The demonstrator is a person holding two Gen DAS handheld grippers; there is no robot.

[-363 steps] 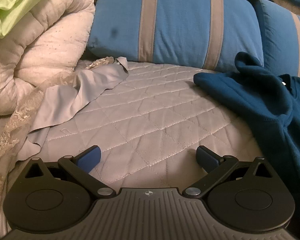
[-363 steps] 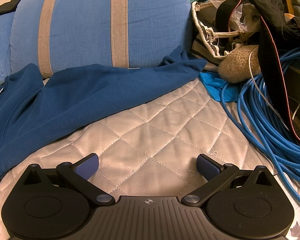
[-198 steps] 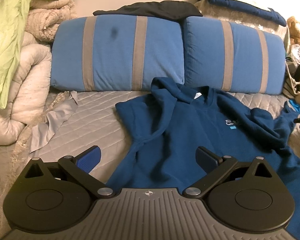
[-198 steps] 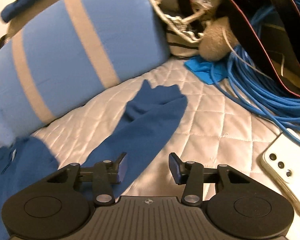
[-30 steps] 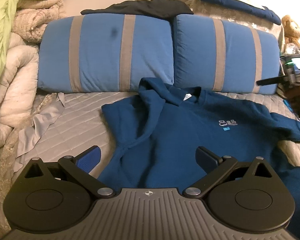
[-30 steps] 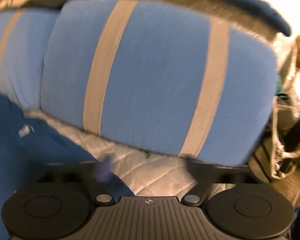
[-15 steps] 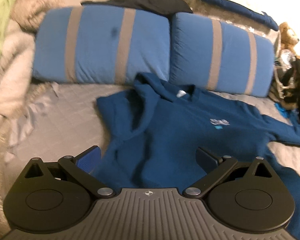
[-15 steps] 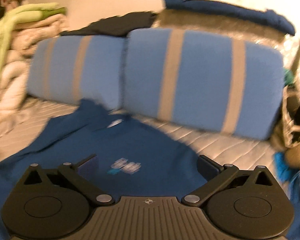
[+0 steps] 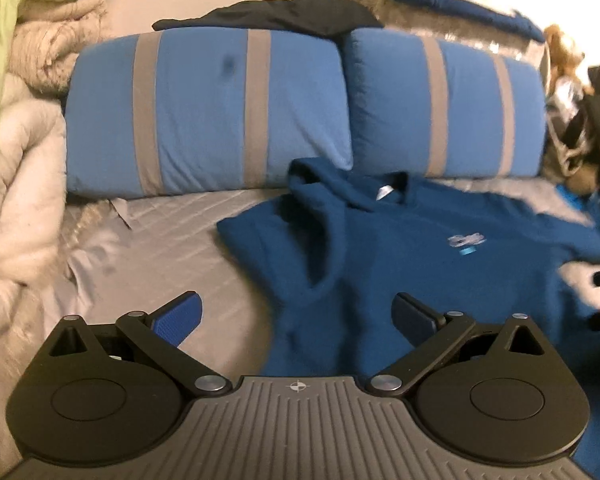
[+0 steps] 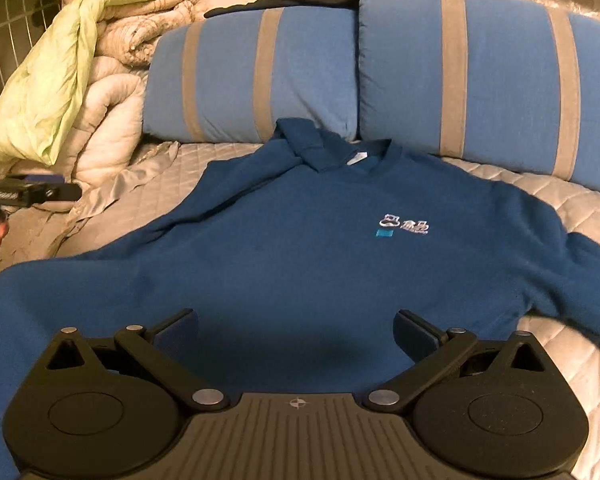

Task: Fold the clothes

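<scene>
A dark blue sweatshirt (image 10: 300, 248) lies face up on the quilted bed, collar toward the pillows, a small logo (image 10: 404, 225) on the chest; it also shows in the left wrist view (image 9: 420, 256). Its left sleeve is folded over the body there. My left gripper (image 9: 298, 316) is open and empty above the sweatshirt's left edge. My right gripper (image 10: 296, 332) is open and empty above the sweatshirt's lower body. The left gripper also shows at the left edge of the right wrist view (image 10: 28, 192).
Two blue pillows with grey stripes (image 10: 260, 64) (image 10: 500, 72) stand behind the sweatshirt. A pile of white and green bedding (image 10: 80, 80) is at the left. A grey cloth (image 9: 96, 248) lies on the quilt (image 9: 172, 232). Bags and clutter (image 9: 588, 120) are at the right.
The right gripper has swung from the pillows and right sleeve to face the sweatshirt's body. The right sleeve now lies spread out. The left gripper has shifted slightly.
</scene>
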